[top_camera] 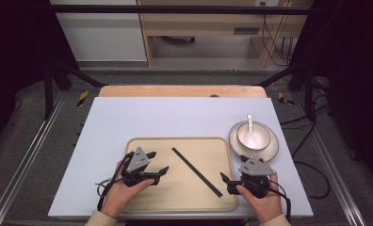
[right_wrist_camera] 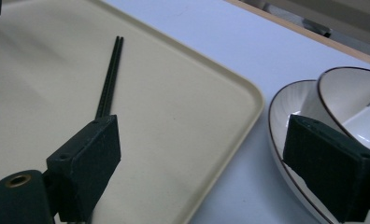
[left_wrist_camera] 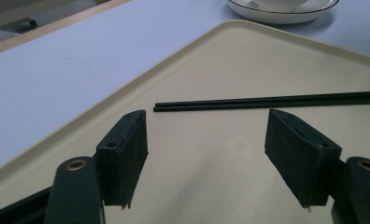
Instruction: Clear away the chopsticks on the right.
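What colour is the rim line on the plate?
Dark brown, nearly black, on the white plate; the right gripper view shows it best.

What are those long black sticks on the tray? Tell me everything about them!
The black chopsticks are a pair of thin, straight, matte sticks, maybe plastic or lacquered wood. They lie flat, side by side and touching, diagonally on the beige tray, running from its upper middle toward its near right corner. Their ends line up evenly. Nothing grips them: they rest on the tray between the two open grippers, and only the tray touches them.
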Demonstrator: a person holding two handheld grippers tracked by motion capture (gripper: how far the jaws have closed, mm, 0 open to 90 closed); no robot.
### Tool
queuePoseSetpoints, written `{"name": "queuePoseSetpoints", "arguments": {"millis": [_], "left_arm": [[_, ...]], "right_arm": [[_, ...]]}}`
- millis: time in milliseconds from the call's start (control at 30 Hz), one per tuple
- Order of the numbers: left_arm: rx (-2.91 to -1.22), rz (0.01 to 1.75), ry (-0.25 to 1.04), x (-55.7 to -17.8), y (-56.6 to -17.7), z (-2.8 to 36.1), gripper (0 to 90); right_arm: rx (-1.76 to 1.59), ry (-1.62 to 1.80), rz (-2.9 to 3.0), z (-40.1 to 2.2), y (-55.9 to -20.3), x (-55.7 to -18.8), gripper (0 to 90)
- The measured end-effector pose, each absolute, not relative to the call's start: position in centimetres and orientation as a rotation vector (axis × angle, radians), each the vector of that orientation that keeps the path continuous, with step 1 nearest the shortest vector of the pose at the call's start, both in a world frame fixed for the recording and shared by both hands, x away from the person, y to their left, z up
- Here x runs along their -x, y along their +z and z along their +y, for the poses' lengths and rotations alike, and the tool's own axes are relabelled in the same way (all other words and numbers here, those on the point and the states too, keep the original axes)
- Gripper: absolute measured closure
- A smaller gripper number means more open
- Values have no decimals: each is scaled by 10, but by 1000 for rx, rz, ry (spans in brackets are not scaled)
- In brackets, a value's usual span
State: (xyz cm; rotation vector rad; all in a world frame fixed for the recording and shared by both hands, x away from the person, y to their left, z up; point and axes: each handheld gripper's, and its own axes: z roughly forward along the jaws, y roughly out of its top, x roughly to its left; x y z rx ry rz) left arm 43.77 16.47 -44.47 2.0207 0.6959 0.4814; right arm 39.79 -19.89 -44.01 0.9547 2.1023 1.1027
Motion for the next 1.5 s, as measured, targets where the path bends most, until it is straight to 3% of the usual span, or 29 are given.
{"name": "queuePoseSetpoints", "arguments": {"millis": [167, 267, 400, 533, 700, 1500], "left_arm": [[-2051, 728, 449, -453, -445, 155, 423], [-2089, 761, 415, -465, -447, 149, 592], [-2164, 765, 394, -474, -450, 139, 752], [-2233, 758, 390, -482, -452, 129, 851], [-2293, 776, 389, -490, -455, 121, 894], [-2318, 789, 374, -513, -468, 100, 896]], "right_arm": [[-960, 1120, 2034, -209, -439, -398, 110], [-938, 1096, 1985, -217, -441, -397, 109], [-942, 1102, 1948, -225, -442, -394, 110], [-957, 1108, 1911, -233, -442, -393, 110], [-982, 1123, 1891, -242, -443, -393, 109], [-1023, 1325, 1831, -261, -449, -398, 99]]}}
